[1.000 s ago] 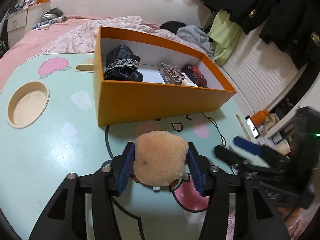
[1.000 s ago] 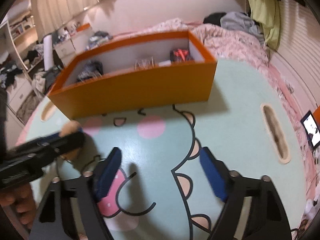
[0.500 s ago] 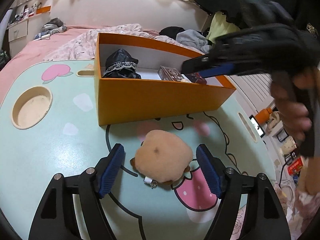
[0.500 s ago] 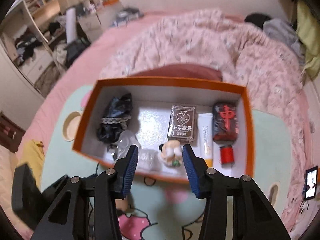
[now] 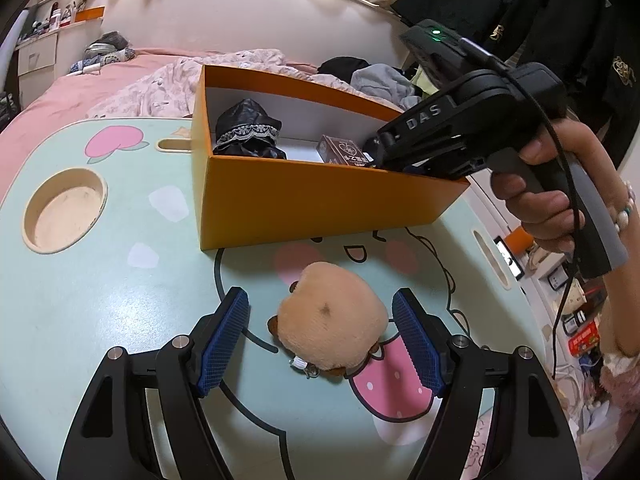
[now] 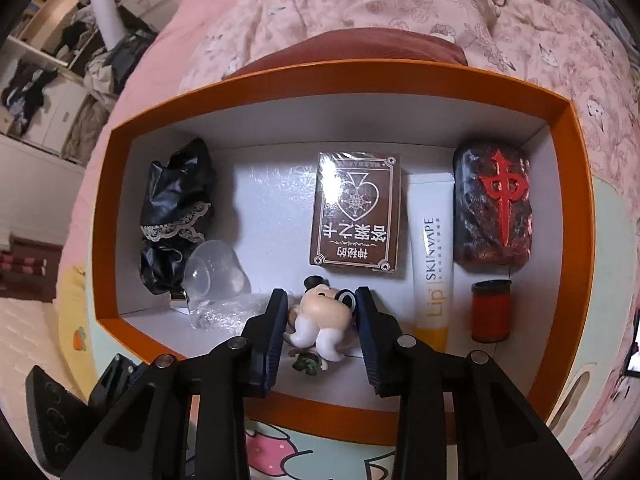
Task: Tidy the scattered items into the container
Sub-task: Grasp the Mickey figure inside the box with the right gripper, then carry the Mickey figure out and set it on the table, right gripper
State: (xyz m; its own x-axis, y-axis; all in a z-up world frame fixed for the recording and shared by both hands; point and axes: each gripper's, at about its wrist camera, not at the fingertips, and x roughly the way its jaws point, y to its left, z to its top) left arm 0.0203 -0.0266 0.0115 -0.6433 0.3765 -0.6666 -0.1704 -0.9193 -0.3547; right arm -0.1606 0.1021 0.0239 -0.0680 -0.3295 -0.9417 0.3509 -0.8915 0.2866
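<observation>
Since a moment ago your right gripper [image 6: 320,320] has dropped into the orange box [image 6: 576,184], its jaws apart astride the small figurine [image 6: 320,320]; while your left gripper [image 5: 320,336] gapes around the tan plush [image 5: 332,320], squeeze centrally before lifting.

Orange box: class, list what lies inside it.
Inside the orange box: black lace cloth, clear plastic cup, card deck, lip tube, mahjong-tile block, red spool, small figurine. Anything beneath these is hidden.

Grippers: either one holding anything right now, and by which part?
Left gripper: nothing, open around the plush toy on the table. Right gripper, inside the orange box: its jaws flank the small figurine; contact can't be told.
</observation>
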